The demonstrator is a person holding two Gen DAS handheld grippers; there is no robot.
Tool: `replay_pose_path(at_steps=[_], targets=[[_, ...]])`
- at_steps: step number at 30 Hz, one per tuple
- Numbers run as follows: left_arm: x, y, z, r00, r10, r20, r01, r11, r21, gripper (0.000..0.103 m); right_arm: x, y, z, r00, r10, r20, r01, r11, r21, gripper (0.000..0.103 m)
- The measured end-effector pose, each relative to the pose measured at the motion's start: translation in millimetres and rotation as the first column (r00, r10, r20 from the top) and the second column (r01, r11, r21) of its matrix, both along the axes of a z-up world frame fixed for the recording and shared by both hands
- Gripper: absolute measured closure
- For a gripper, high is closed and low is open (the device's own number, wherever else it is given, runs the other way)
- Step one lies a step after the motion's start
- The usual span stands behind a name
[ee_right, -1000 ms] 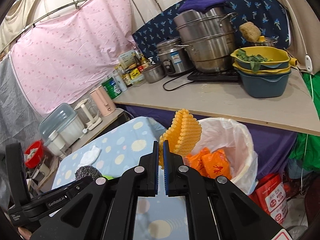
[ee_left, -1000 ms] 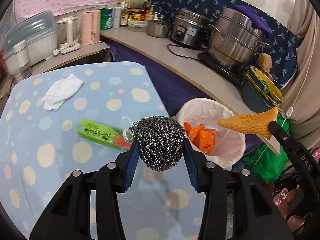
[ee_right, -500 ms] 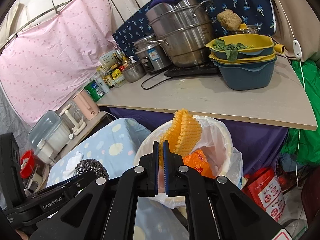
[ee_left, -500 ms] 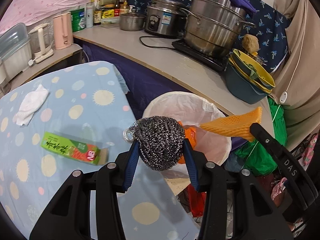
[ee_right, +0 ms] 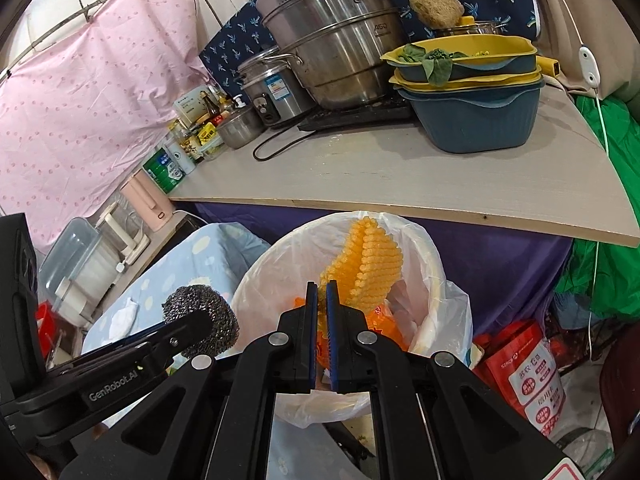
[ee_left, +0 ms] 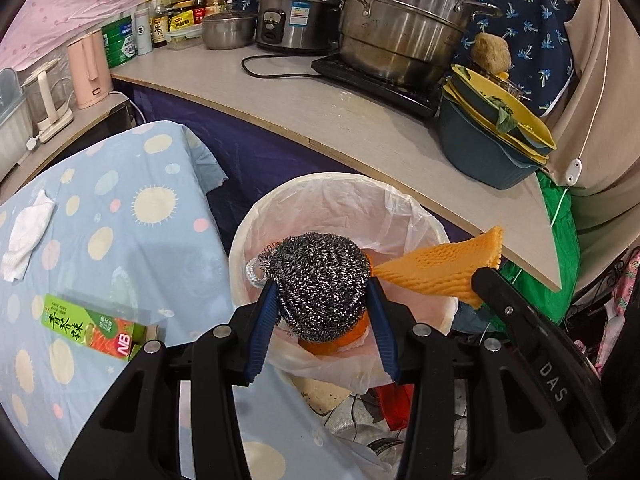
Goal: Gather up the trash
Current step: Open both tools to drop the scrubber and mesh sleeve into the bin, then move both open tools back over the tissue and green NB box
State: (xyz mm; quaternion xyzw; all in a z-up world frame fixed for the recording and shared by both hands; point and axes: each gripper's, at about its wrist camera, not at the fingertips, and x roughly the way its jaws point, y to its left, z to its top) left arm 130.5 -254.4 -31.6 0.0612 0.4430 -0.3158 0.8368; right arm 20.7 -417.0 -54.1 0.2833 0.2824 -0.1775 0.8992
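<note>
My left gripper [ee_left: 322,300] is shut on a steel wool scrubber [ee_left: 320,280] and holds it over the white-lined trash bin [ee_left: 320,196]. My right gripper [ee_right: 322,300] is shut on an orange textured cloth [ee_right: 366,264], also above the bin [ee_right: 436,292]; the cloth shows in the left wrist view [ee_left: 440,268] too. Orange wrappers [ee_left: 328,346] lie inside the bin. The scrubber also shows in the right wrist view [ee_right: 200,312]. A green carton [ee_left: 92,326] and a white crumpled tissue [ee_left: 26,236] lie on the blue dotted tablecloth [ee_left: 132,248].
A wooden counter [ee_left: 360,128] runs behind the bin with steel pots [ee_left: 400,20], a rice cooker [ee_left: 296,16], stacked blue and yellow basins [ee_left: 488,136], bottles and a pink kettle [ee_left: 88,68]. A red bag [ee_right: 520,372] and green bag [ee_right: 600,272] sit on the floor.
Both grippers have moved from above the table toward the bin and now hold the scrubber and the cloth over its opening. The grips have not changed.
</note>
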Motion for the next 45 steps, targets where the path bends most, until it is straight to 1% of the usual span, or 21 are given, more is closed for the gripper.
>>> replay_pose_path(at_steps=[2,3,4,6,8,22,24,26,28,37,38,39,43,45], targets=[[3,-4,-3,1.000,-0.001,-0.009,0.001,1.000,0.004,0.057,1,-3,-1,1.000,-0.004,-0.003,0.004,1.000,0.007,0.094],[4,-5,-4,1.000,0.004,-0.013,-0.003,1.000,0.006,0.051,1,-4,-2,1.000,-0.013,0.002,0.013,1.000,0.014,0.093],[5,-6,-5,1.000,0.013,-0.012,-0.013,1.000,0.011,0.041,1,-5,-3,1.000,-0.016,0.002,0.016,1.000,0.019,0.091],[8,-5,-4,1.000,0.030,-0.009,-0.030,1.000,0.001,0.036,1,-7,-3,1.000,-0.023,0.004,0.023,0.999,0.024,0.091],[10,-4,-3,0.999,0.033,-0.013,-0.033,0.999,-0.004,0.036,1,-8,-2,1.000,-0.026,0.007,0.026,0.999,0.026,0.088],[15,20,4,0.995,0.096,-0.007,-0.096,0.995,-0.020,0.035,-1,3,7,1.000,-0.009,0.021,0.009,1.000,0.014,0.084],[15,25,6,0.995,0.104,-0.004,-0.104,0.994,-0.023,0.035,-1,7,9,1.000,-0.005,0.024,0.005,1.000,0.009,0.079],[14,30,8,0.994,0.113,0.001,-0.113,0.993,-0.027,0.035,-2,12,12,0.999,-0.006,0.032,0.006,1.000,0.000,0.070],[14,36,11,0.993,0.121,0.008,-0.121,0.992,-0.029,0.033,-2,17,14,0.999,-0.005,0.041,0.005,1.000,-0.005,0.064],[19,78,16,0.983,0.185,0.011,-0.185,0.982,-0.036,0.031,4,43,18,0.998,0.047,0.035,-0.047,0.999,-0.019,0.062],[19,82,16,0.981,0.193,0.012,-0.192,0.981,-0.037,0.029,6,46,18,0.998,0.054,0.034,-0.054,0.998,-0.020,0.062],[19,87,16,0.980,0.200,0.014,-0.199,0.979,-0.037,0.025,7,50,18,0.998,0.063,0.032,-0.062,0.998,-0.022,0.062],[20,110,15,0.973,0.229,0.017,-0.228,0.973,-0.038,0.023,12,67,17,0.995,0.095,0.025,-0.094,0.995,-0.028,0.057],[22,122,14,0.969,0.249,0.014,-0.248,0.968,-0.037,0.021,16,76,16,0.993,0.116,0.020,-0.115,0.993,-0.030,0.056]])
